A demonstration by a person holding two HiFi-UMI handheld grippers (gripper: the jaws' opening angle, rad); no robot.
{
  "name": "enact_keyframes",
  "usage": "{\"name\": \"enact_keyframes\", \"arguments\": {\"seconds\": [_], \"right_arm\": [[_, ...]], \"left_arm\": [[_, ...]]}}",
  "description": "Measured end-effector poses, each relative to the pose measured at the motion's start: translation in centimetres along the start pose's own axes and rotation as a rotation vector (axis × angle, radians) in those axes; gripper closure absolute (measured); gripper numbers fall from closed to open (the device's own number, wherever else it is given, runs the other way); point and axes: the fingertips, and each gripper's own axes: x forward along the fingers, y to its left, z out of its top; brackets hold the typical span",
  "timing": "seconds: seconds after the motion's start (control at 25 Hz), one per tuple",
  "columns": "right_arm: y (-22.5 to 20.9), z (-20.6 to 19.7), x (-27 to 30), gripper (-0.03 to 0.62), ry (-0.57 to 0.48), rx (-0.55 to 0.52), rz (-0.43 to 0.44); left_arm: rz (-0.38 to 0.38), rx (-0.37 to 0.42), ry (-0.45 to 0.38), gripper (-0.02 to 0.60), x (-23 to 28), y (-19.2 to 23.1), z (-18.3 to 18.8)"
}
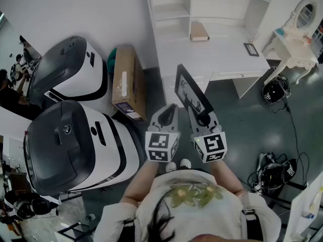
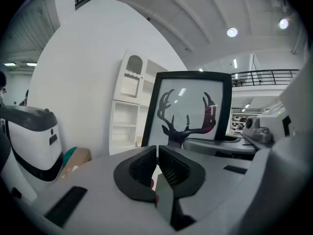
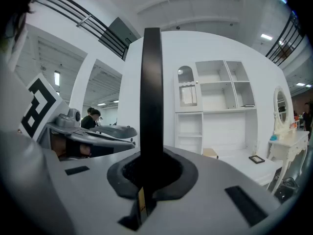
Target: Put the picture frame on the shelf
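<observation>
The carry is under way. The right gripper (image 1: 198,114) has its fingers (image 3: 173,173) clamped on the bottom edge of the picture frame (image 1: 189,89). It holds the frame upright in the air, just ahead of the person and well apart from the furniture. The left gripper (image 1: 170,110) sits just beside it at 9 o'clock, with fingers pressed together on nothing, so it takes no part in the hold.

The white shelf (image 1: 171,6) stands at 12 o'clock in the head view, above the white desk (image 1: 222,59). The next move probably calls for walking the frame forward to an open compartment. It would need to stay upright until its lower edge is set down, and only then should the grip loosen.

Counted:
- One picture frame in hand, showing an antlered deer.
- One small dark frame (image 1: 251,49) lying flat on the desk at 2 o'clock. At this size it only appears to be a frame.
- One tan box (image 1: 199,32) on the desk at 12 o'clock.
- Two large white-and-black machines (image 1: 68,69) at 9 o'clock.
- One cardboard box (image 1: 128,82) at 10 o'clock.
</observation>
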Motion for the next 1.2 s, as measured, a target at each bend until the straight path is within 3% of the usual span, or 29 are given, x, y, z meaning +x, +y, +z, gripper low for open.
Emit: {"name": "enact_keyframes", "arguments": {"seconds": [0.32, 0.72, 1.2], "right_arm": [[-2.1, -0.7, -0.3, 0.56, 0.02, 0.006, 0.031], [-3.5, -3.3, -0.7, 0.56, 0.046, 0.046, 0.052], [-6.7, -5.0, 6.4, 0.559, 0.095, 0.057, 0.036]], "left_arm": [[0.026, 0.002, -0.005, 0.541, 1.6, -1.5, 0.3], [0.035, -0.018, 0.051, 0.541, 2.5, -2.7, -2.9], [0.0, -0.025, 0.082, 0.541, 9.5, 1.8, -2.3]]}}
